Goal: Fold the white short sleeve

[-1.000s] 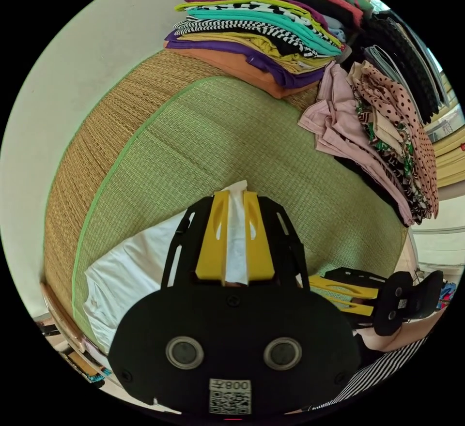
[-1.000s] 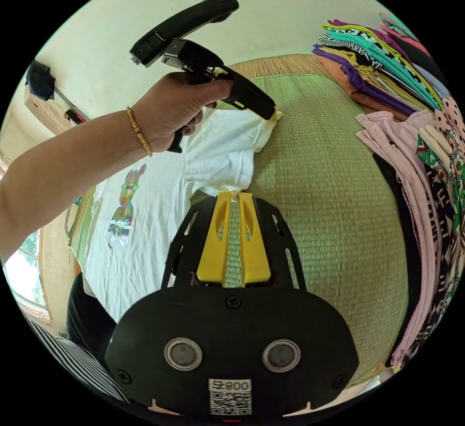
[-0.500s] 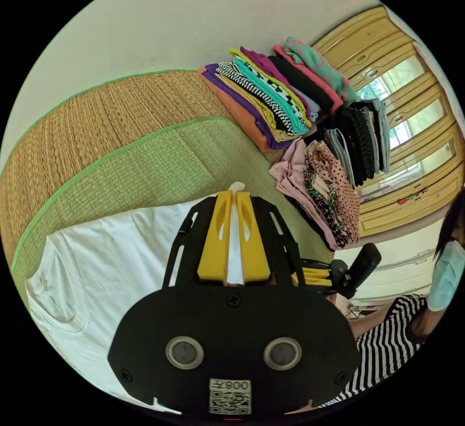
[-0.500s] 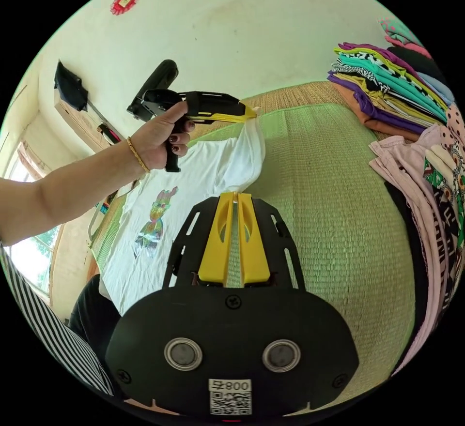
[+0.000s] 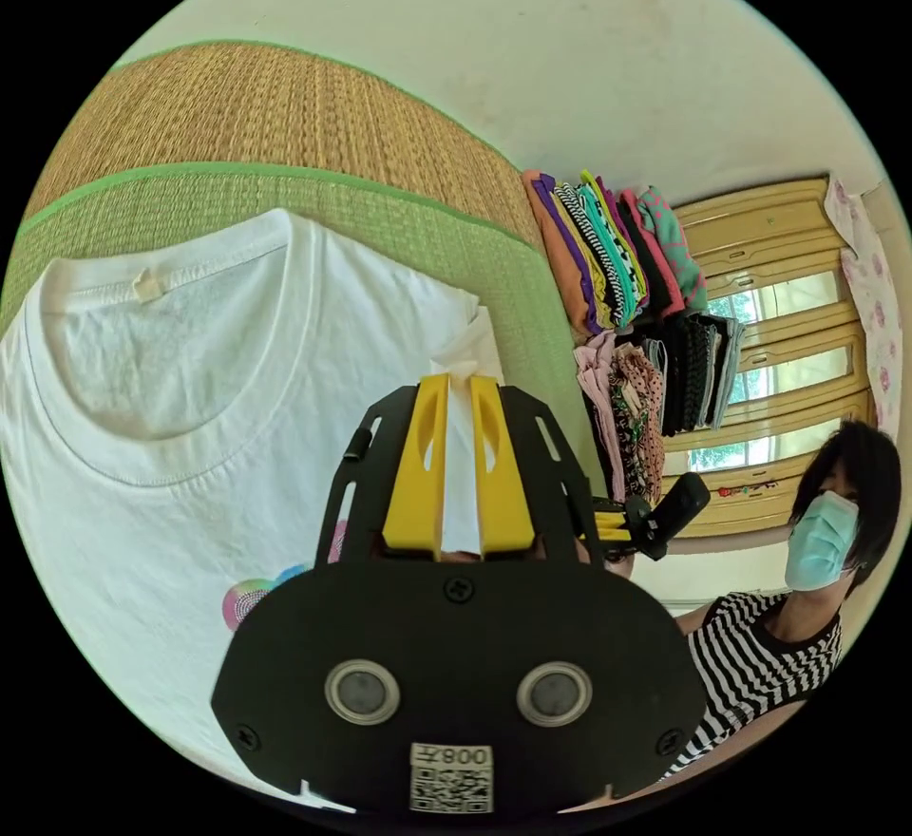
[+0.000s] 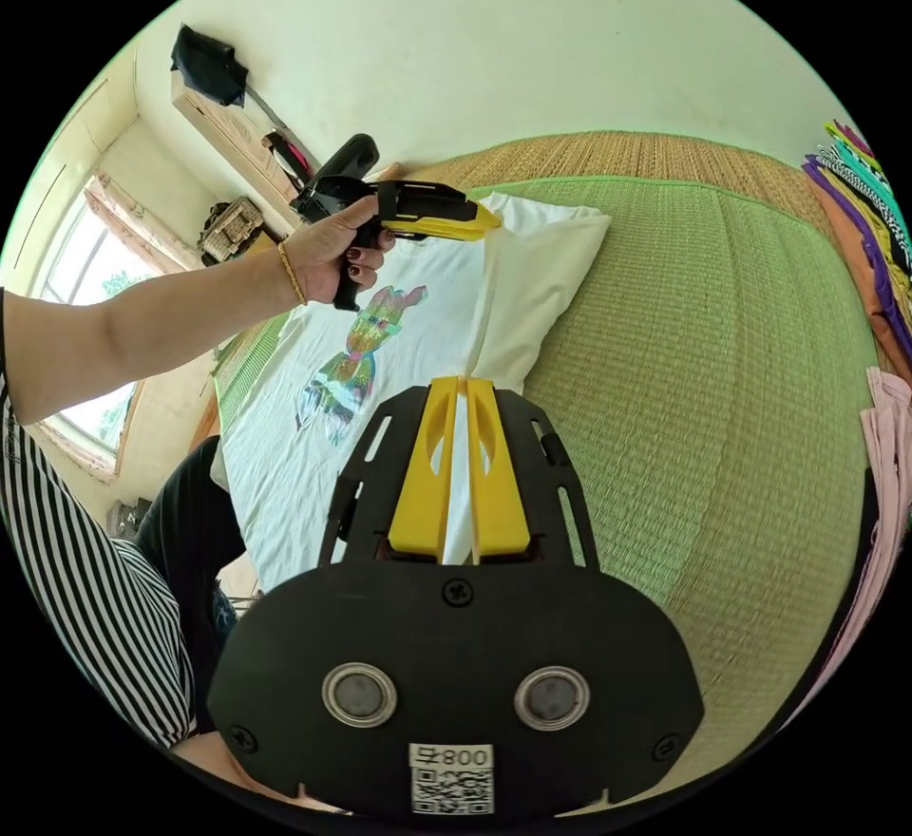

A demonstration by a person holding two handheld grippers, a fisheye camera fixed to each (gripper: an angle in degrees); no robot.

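Note:
The white short sleeve shirt (image 5: 190,380) lies front-up on the green woven mat (image 5: 285,195), its collar and a colourful chest print (image 6: 356,356) showing. My left gripper (image 5: 461,380) is shut on a fold of the shirt's sleeve side, white cloth pinched between the yellow jaws. In the right gripper view that left gripper (image 6: 480,226) is held by a hand above the shirt (image 6: 313,418), lifting the sleeve edge over the body. My right gripper (image 6: 458,385) is shut on the same white fold lower down.
A stack of folded colourful clothes (image 5: 608,247) and a pile of loose garments (image 5: 632,399) sit at the mat's far side. A person in a striped top (image 5: 750,665) sits beside the mat. Yellow wooden windows (image 5: 760,332) stand behind. Bare green mat (image 6: 712,380) lies right of the shirt.
Both grippers have carried the pinched sleeve side up and over toward the shirt's middle. The fold now lies over the shirt's body, and both views have swung toward the collar and print.

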